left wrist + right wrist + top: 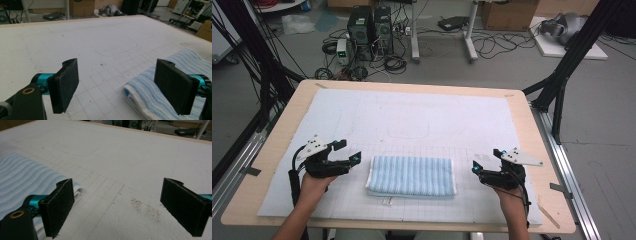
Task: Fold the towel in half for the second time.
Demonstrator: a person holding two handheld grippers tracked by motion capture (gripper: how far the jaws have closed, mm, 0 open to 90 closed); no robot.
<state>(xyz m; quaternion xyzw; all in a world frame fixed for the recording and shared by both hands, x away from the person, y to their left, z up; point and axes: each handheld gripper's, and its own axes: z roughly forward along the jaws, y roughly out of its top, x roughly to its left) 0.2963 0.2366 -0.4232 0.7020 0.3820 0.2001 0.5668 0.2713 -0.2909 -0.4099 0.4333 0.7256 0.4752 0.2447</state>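
Near your edge of the table (532, 130), your left claw (347, 151) and right claw (486, 160) both stand wide open, gripping nothing. Between them lies the folded blue-striped towel (411, 176), flat on the white mat (412, 115), apart from either claw. Beyond it you have bare gridded mat.
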